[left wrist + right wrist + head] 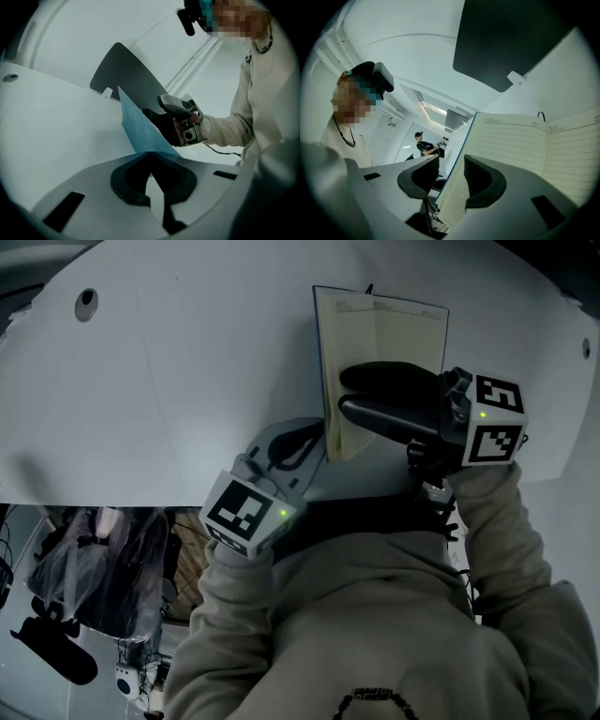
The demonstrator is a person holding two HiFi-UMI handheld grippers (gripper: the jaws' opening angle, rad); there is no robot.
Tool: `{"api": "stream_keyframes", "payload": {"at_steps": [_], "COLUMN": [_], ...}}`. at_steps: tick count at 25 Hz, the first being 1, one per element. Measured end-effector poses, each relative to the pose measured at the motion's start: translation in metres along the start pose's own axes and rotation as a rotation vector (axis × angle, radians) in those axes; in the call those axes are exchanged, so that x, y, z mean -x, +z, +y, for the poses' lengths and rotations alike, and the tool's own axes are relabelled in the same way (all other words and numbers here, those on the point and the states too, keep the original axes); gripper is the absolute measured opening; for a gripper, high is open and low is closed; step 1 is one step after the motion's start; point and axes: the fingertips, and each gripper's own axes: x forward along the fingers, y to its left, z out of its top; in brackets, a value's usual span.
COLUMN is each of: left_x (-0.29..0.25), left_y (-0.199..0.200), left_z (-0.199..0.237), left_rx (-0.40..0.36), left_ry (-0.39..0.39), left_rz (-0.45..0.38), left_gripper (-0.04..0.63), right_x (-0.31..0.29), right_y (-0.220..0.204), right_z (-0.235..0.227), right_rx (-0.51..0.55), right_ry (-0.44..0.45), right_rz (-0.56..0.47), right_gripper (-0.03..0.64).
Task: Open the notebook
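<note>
The notebook (398, 329) lies open, far right on the table (187, 381), its left leaf raised. The left gripper (309, 442) pinches the blue cover (140, 131) at its near corner. The right gripper (345, 395) has its jaws apart, straddling the leaf.

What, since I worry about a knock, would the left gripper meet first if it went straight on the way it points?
The notebook: its blue cover's corner sits at the left gripper's tips, which look shut on it. Behind it is the right gripper; how far is unclear.
</note>
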Motion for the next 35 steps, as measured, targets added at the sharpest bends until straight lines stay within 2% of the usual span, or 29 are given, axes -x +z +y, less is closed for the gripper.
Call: {"api": "stream_keyframes", "payload": {"at_steps": [12,16,20,22,23,25,27,32,35], "left_x": [0.052,0.062,0.056,0.056,0.058,0.063,0.070,0.089,0.090], "left_y": [-0.029,-0.042,-0.039,-0.039,-0.039,-0.044,-0.052,-0.066,-0.065], "left_z": [0.033,0.046,0.049,0.049,0.050,0.053,0.057,0.071,0.073], "left_rx": [0.092,0.090,0.064,0.079,0.097,0.134,0.159,0.205,0.197], "left_ry": [0.077,0.084,0.075,0.076,0.078,0.083,0.091,0.124,0.132], "left_rz": [-0.061,-0.042,-0.034,-0.045,-0.058,-0.078,-0.081,-0.085,-0.085], "left_gripper": [0.000,0.000,0.000,0.000,0.000,0.000,0.000,0.000,0.000], "right_x": [-0.039,-0.061,-0.074,-0.077,-0.077,-0.072,-0.069,-0.074,-0.073], "right_y": [-0.033,-0.051,-0.060,-0.064,-0.064,-0.059,-0.054,-0.054,-0.056], "right_z": [-0.029,-0.041,-0.051,-0.059,-0.065,-0.076,-0.081,-0.077,-0.080], "right_rx": [-0.054,-0.071,-0.058,-0.076,-0.104,-0.202,-0.273,-0.313,-0.304], "right_ry": [-0.021,-0.025,-0.049,-0.067,-0.069,-0.049,-0.011,0.063,0.026], "right_rz": [0.098,0.142,0.190,0.200,0.193,0.149,0.121,0.132,0.138], "right_gripper": [0.167,0.166,0.167,0.166,0.137,0.023,0.023,0.021,0.021]}}
